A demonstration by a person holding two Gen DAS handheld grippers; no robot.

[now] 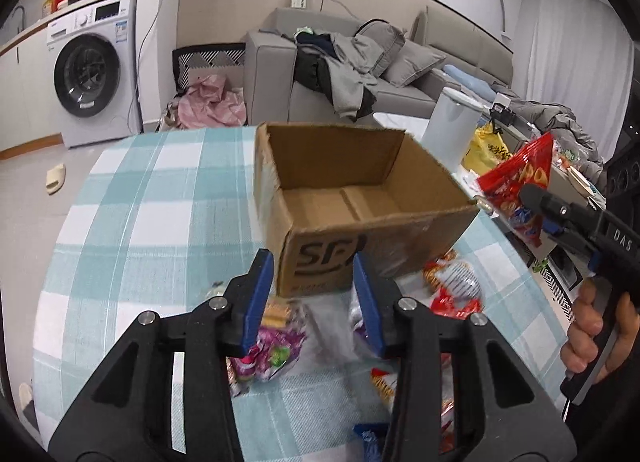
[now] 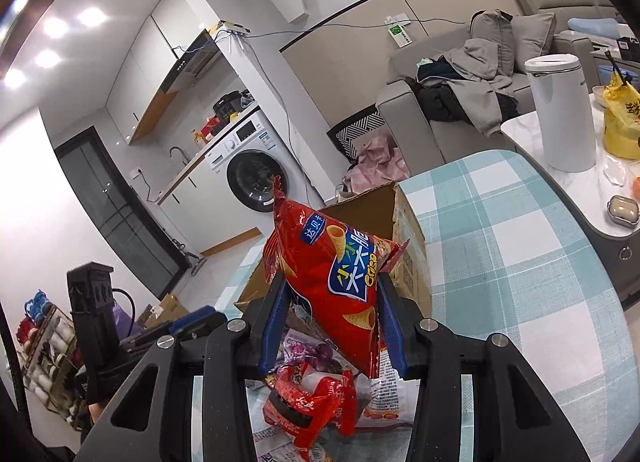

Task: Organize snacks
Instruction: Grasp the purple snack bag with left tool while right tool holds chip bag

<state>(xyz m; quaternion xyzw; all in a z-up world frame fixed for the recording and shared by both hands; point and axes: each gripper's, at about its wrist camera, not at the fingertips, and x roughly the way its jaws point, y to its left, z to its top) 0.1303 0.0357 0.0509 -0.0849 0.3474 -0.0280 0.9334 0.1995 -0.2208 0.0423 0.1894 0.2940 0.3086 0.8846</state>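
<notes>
Right tongs (image 2: 332, 314) around red crisp bag (image 2: 340, 282)

The left gripper (image 1: 313, 298) hides much of the snack packets (image 1: 276, 346) lying near on the table; their print is blurred. The red crisp bag (image 2: 340, 286) covers the cardboard box (image 2: 408, 246), whose inside cannot be seen there. The right gripper (image 1: 536, 202) is cut off at the right edge.
</notes>
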